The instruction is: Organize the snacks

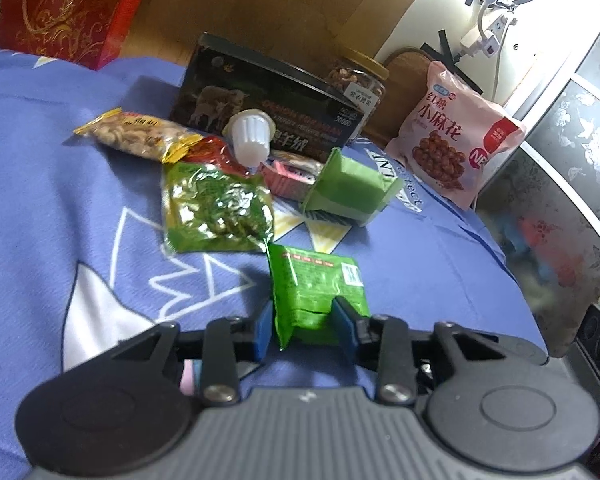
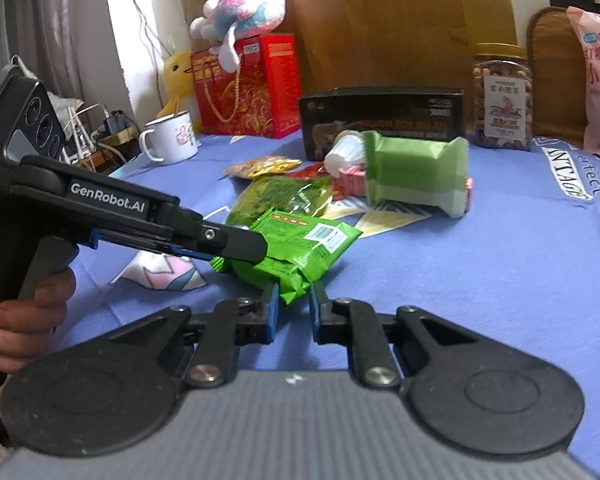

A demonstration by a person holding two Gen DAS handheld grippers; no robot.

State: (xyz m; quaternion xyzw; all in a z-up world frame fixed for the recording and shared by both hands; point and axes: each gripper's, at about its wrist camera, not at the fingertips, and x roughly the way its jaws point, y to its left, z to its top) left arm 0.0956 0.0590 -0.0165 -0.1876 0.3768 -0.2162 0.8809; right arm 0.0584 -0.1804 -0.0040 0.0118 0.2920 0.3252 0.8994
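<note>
A bright green snack packet lies low over the blue cloth, and both grippers grip it. My left gripper is shut on its near end; in the right wrist view this gripper's fingers clamp the packet from the left. My right gripper is shut on the packet's near corner. Behind lies a snack pile: a shiny green bag, a peanut bag, a white jelly cup, a pale green wrapped pack and a red packet.
A dark box, a nut jar and a pink snack bag stand at the back. A red gift bag, plush toys and a white mug are far left. The cloth's edge drops off at the right.
</note>
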